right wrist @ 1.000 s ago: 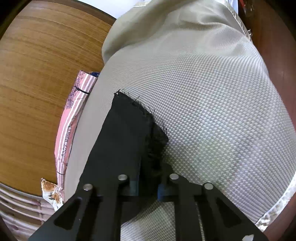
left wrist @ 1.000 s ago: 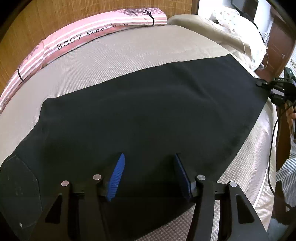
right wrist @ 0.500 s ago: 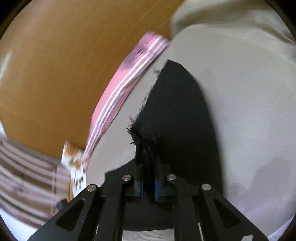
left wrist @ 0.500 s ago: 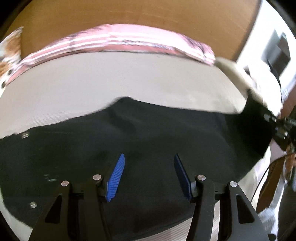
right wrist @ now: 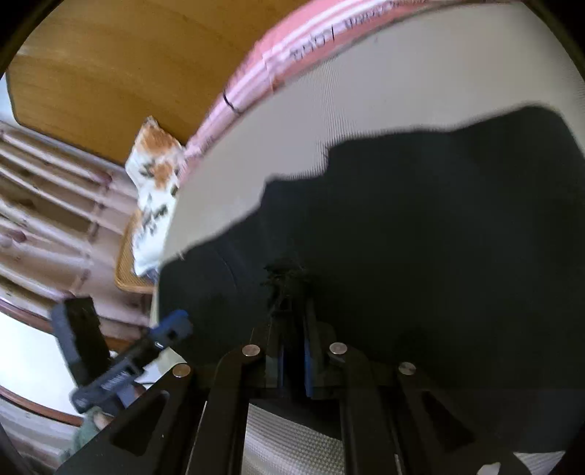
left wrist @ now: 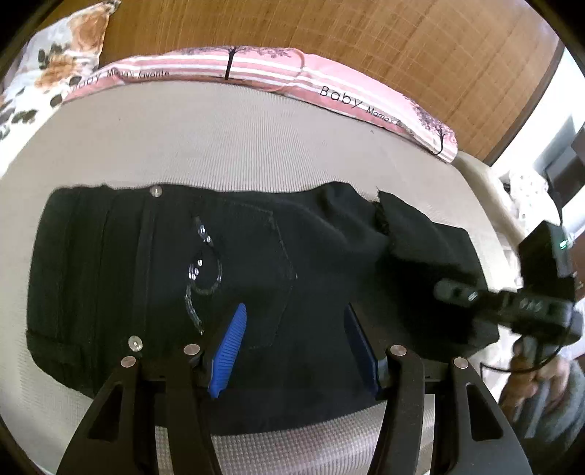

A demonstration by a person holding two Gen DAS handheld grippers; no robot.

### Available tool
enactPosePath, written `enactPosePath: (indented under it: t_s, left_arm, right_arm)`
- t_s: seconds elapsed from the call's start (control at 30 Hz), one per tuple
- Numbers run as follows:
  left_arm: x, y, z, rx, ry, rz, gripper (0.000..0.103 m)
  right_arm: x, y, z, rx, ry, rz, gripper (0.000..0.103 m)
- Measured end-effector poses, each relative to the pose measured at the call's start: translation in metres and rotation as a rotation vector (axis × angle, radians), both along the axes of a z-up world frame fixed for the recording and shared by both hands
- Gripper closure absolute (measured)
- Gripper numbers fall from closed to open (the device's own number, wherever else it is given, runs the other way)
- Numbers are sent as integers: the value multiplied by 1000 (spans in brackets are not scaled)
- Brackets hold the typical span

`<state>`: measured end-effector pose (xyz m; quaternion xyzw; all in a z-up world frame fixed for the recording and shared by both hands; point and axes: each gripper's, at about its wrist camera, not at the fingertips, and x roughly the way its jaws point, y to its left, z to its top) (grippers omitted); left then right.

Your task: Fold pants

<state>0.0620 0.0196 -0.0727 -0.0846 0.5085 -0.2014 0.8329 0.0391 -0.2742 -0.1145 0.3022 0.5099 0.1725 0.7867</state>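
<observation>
Black pants (left wrist: 164, 263) lie flat on the beige mattress (left wrist: 256, 139), with the waist, its metal buttons and a rhinestone pocket at the left in the left wrist view. My left gripper (left wrist: 295, 308) hovers over the seat area, its blue pads apart with no cloth pinched between them. My right gripper (left wrist: 444, 290) comes in from the right, shut on the frayed leg hem (right wrist: 289, 270), and the leg (left wrist: 420, 234) is doubled back over the pants. In the right wrist view my right gripper (right wrist: 292, 303) pinches that hem above the dark cloth (right wrist: 420, 237).
A pink striped bolster (left wrist: 256, 69) printed "Baby" runs along the mattress's far edge under a wooden headboard (left wrist: 365, 33). A floral pillow (left wrist: 55, 62) sits at the far left. A person's hand (left wrist: 530, 376) holds the right gripper at the mattress's right edge.
My right gripper has carried the leg hem across the mattress toward the waist, folding the leg over. My left gripper has swung and rolled so the waist end is now in its view, still open.
</observation>
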Motion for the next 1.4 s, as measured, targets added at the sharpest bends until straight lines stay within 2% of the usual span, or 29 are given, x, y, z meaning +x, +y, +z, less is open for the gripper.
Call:
enactPosePath:
  t_s: [0.07,0.2,0.27,0.4,0.47,0.53,0.7,0.77,0.87,0.93,1.1,1.3,1.33,1.4]
  left_arm:
    - [0,0,-4,-15,14,-5,46]
    - [1,-7,-8,-51,32,-35,46]
    - [2,-13,-7,-73,42,-58,46]
    - [3,-24,-5,-120,72,-104,46]
    - [5,-30,-6,-153,100,-127,46]
    - [7,-36,-9,-198,152,-153,46]
    - [12,-52,-24,-309,317,-188,46]
    - [15,-58,-34,-328,398,-186,46]
    - [17,-64,-45,-326,463,-179,46]
    - [19,-67,-51,-322,487,-165,46]
    - [27,-76,-56,-373,526,-135,46]
    - [24,-87,-51,-362,498,-149,47]
    - [24,-86,-51,-361,493,-148,49]
    - [22,-88,-55,-371,515,-159,70]
  right_arm:
    - [-6,8,-9,-4,21,9,94]
    - [-10,22,-6,-53,8,33,94]
    - [-10,31,-6,-110,5,89,91]
    - [-12,29,-10,-141,40,142,86]
    - [-18,29,-8,-111,52,164,67]
    - [-27,26,2,-94,31,169,58]
    - [-45,-3,26,-116,-29,77,57]
    - [-50,-18,31,-123,-42,23,57]
    - [-55,-40,37,-112,-53,-46,57]
    - [-57,-52,38,-96,-56,-83,56]
    - [-60,-76,34,-64,-43,-150,56]
    - [-62,-96,26,-28,-18,-212,55]
    - [-60,-98,24,-22,-12,-224,55]
    - [-58,-99,22,-21,-5,-234,55]
